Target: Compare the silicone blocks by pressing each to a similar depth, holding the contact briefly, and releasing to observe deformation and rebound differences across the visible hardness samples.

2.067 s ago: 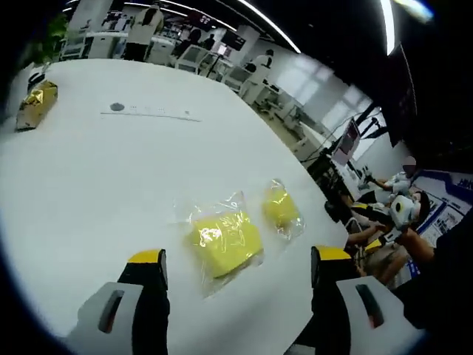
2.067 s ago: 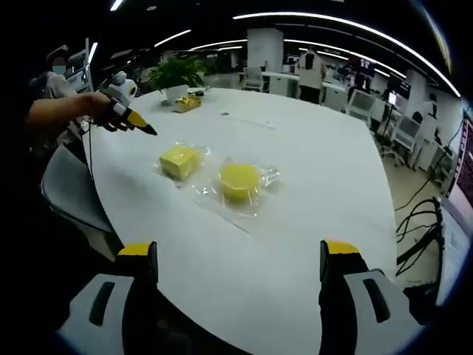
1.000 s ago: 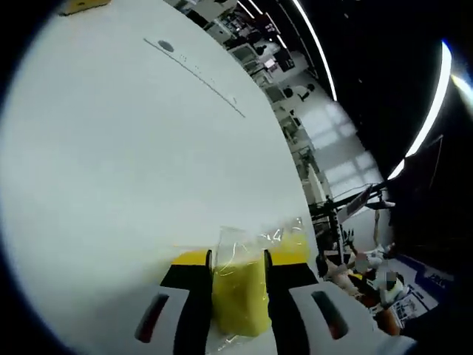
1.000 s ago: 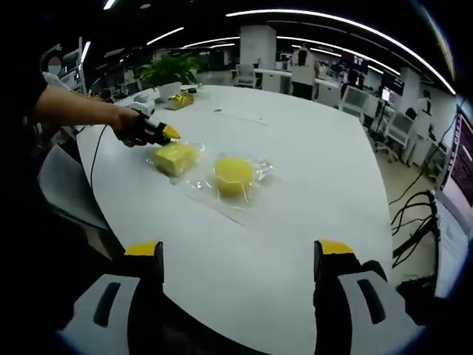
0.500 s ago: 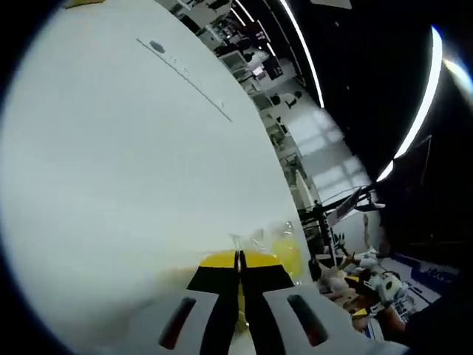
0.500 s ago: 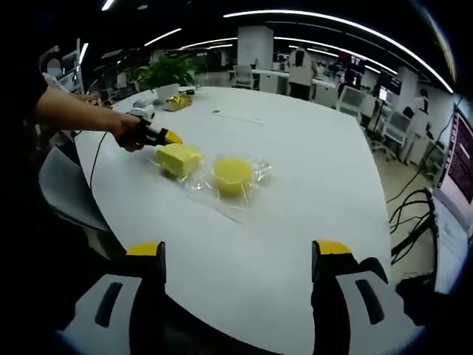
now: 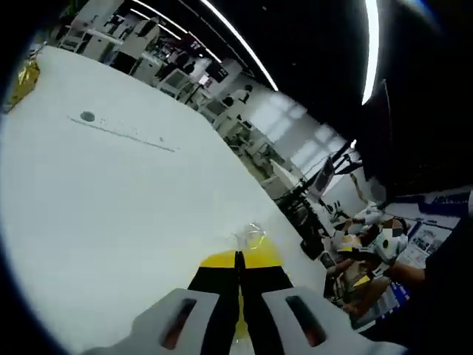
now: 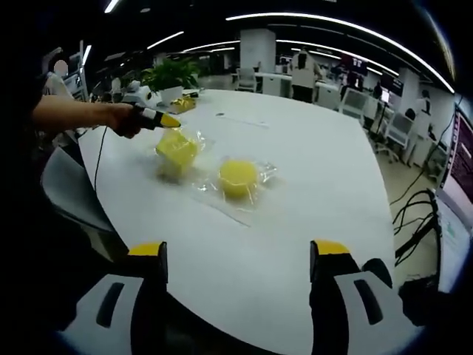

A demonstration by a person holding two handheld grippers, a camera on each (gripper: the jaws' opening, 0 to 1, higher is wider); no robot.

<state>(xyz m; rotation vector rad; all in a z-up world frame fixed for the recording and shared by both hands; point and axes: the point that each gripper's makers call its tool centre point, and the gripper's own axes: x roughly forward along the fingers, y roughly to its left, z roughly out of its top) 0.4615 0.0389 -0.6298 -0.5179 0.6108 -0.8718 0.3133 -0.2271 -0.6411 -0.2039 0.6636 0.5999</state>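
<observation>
L gripper (image 7: 238, 260): jaws pressed together, tips meeting, w/ a bit of clear bag pinched between them; yellow block shows just past the tips, bagged. In the right gripper view the L gripper (image 8: 167, 120) is held in a hand (image 8: 124, 119) at the far left edge of the white table (image 8: 310, 192), w/ the square block (image 8: 176, 150) hanging right under its tip, tilted, lifted off the table in its bag. R gripper (image 8: 238, 260): jaws wide apart, nothing in them, well back from the blocks. Round block (image 8: 238, 177) lies flat in its bag ahead of R gripper, just beside the square one. Potted plant (image 8: 171, 75) and gold packet (image 8: 185, 103) farther off
</observation>
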